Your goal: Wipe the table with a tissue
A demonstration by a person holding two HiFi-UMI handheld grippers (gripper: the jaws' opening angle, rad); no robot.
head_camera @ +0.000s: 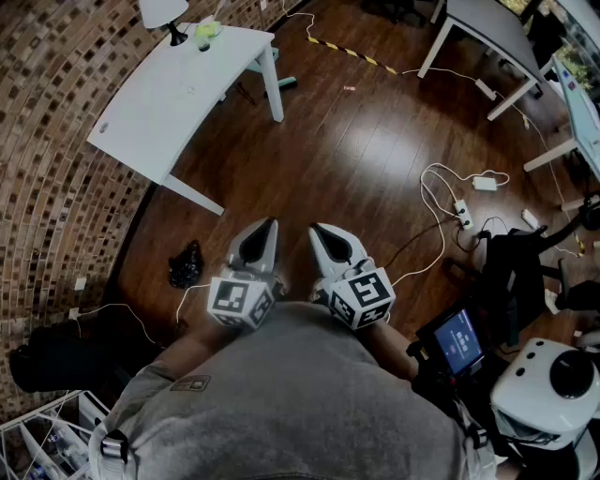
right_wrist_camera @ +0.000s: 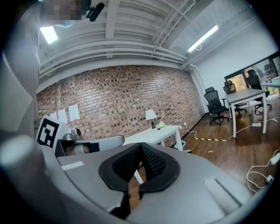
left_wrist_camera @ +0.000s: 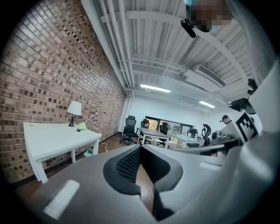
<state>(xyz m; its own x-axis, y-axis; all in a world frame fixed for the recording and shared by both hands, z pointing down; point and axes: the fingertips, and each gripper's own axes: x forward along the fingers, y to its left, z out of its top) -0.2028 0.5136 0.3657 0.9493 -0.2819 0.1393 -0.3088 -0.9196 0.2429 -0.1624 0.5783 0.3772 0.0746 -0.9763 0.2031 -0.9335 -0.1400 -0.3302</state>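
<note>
Both grippers are held close in front of the person's body, side by side and pointing out over the wooden floor [head_camera: 356, 141]. The left gripper [head_camera: 263, 232] has its jaws pressed together with nothing between them, and its own view shows the two dark pads meeting at the tip. The right gripper [head_camera: 322, 234] looks the same, with the pads touching at the tip and nothing held.

The white desk [head_camera: 178, 103] to be wiped stands well apart from the grippers, up against the curved brick wall [head_camera: 56, 112]. At its far end are a table lamp [head_camera: 164, 14] and, just beside it, a small yellow-green thing [head_camera: 206, 31]. It may be where the tissues are, but it is too small to tell. No loose tissue can be made out on the desk or anywhere else in these views, so the task looks not yet begun.

A tissue should be very light, soft and limp, with no stiffness of its own. It is likely to slide on the smooth desk top instead of lifting, and it tears easily if dragged by one corner. The safer hold would be a firm pinch on a bunched fold near its middle, so that a pad of paper sits under the jaws for wiping. The other gripper could steady a pack, if there is one.
</note>
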